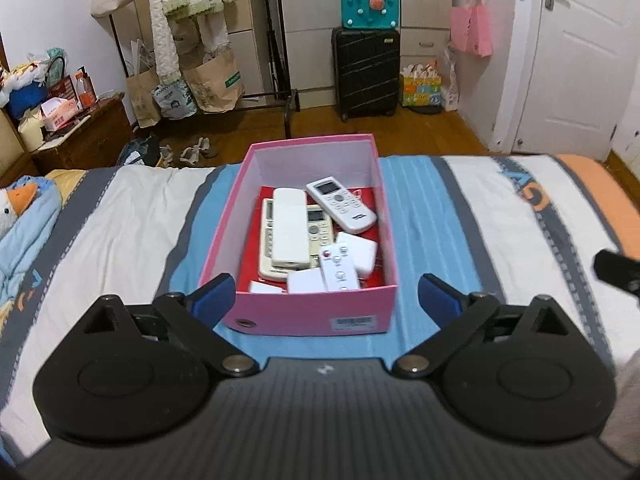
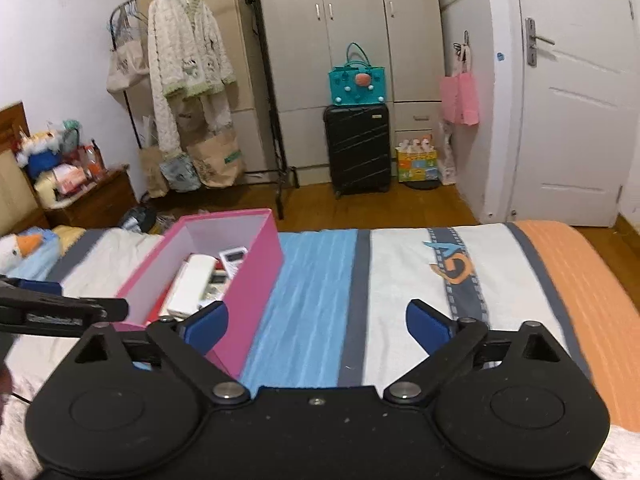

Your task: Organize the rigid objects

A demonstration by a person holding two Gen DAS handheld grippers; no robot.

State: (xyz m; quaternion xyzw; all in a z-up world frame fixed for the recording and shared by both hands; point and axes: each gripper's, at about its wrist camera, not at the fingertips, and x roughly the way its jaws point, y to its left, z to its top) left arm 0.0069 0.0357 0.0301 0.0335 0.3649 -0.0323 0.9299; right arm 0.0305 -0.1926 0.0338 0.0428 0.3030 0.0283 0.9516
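A pink box [image 1: 316,312] stands on the striped bedspread [image 1: 120,216], open at the top. Inside lie several white remote controls [image 1: 340,204] and small white blocks [image 1: 358,250] on a red floor. My left gripper [image 1: 326,296] is open, its blue pads either side of the box's near wall, apart from it and holding nothing. In the right wrist view the pink box [image 2: 256,280] sits to the left. My right gripper [image 2: 316,324] is open over the blue stripe, empty, its left pad in front of the box's near corner.
The bed's far edge drops to a wooden floor [image 1: 420,128] with a black suitcase [image 1: 366,72], a clothes rack [image 1: 192,20] and paper bags. A plush duck [image 1: 16,204] lies at the bed's left. A white door [image 2: 572,120] stands at right.
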